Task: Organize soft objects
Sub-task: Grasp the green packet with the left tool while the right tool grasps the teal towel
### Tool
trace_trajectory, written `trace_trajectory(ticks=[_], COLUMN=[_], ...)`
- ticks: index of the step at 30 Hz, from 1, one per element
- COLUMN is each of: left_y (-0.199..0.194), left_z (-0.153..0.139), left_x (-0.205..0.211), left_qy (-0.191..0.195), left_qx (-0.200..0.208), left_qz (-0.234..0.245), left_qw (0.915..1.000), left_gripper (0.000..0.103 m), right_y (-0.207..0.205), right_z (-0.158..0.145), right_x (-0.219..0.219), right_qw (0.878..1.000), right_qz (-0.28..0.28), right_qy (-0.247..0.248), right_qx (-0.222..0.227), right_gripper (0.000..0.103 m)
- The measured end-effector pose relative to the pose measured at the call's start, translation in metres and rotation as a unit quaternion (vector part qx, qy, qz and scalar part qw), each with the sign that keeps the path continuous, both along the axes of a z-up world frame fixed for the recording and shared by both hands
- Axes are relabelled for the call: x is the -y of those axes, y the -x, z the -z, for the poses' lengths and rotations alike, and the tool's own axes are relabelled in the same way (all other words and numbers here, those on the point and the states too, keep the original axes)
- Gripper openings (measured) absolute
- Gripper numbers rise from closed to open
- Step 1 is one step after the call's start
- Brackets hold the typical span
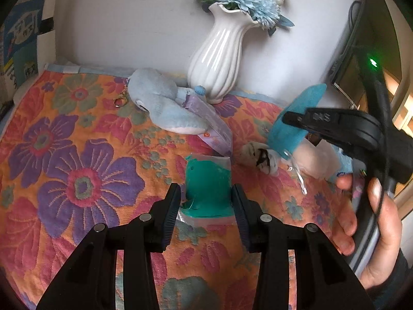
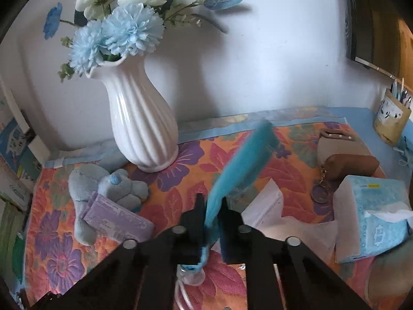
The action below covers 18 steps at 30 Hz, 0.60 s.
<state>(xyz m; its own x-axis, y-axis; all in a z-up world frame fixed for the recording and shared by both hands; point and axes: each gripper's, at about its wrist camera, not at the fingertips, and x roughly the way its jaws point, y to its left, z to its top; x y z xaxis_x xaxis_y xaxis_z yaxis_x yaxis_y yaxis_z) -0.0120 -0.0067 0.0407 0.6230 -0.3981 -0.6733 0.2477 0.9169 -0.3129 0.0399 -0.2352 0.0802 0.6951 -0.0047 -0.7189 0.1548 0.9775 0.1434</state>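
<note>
floral cloth (image 2: 167,180); right tool (image 2: 211,206) clamps blue toy (image 2: 242,160) (slanting up-right).

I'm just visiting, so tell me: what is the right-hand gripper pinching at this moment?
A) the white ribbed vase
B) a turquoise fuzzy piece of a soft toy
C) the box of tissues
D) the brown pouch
B: in the right wrist view the right gripper has its jaws closed on the turquoise fuzzy piece, which sticks up between them, apart from the vase.
</note>
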Motion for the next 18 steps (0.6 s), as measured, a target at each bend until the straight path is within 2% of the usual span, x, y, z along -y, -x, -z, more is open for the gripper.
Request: trace_trajectory(ticks=[3, 6, 10, 15, 18], left_y=[0.000, 0.001, 0.003, 0.008, 0.007], left_z=[0.000, 0.000, 0.000, -0.002, -0.002], left_x=[-0.003, -0.005, -0.005, -0.006, -0.008], left_qy=[0.007, 0.011, 0.011, 0.006, 0.011], left_qx=[-0.001, -0.001, -0.001, 0.005, 0.000], left_qz=[-0.006, -0.009, -0.011, -0.015, -0.017], left_qw=[1.0000, 0.9999, 0.9999, 0.9999, 0.9998], left_gripper=[0.038, 0.038, 0.038, 0.038, 0.038], right_y=[0.016, 0.052, 0.102, 0.163, 0.173], right_z=[-0.009, -0.030, -0.060, -0.085, -0.081], right_x=[0.004, 0.006, -0.001, 0.002, 0.011], right_qw=[1.000, 0.998, 0.993, 0.986, 0.982], right_qz=[-0.011, -0.042, -0.093, -0.150, -0.185], right_qy=[-0.012, -0.026, -0.008, 0.015, -0.010], right_qx=[0.022, 0.049, 0.073, 0.065, 0.023], right_gripper=[0.003, 0.003, 0.003, 0.003, 0.003])
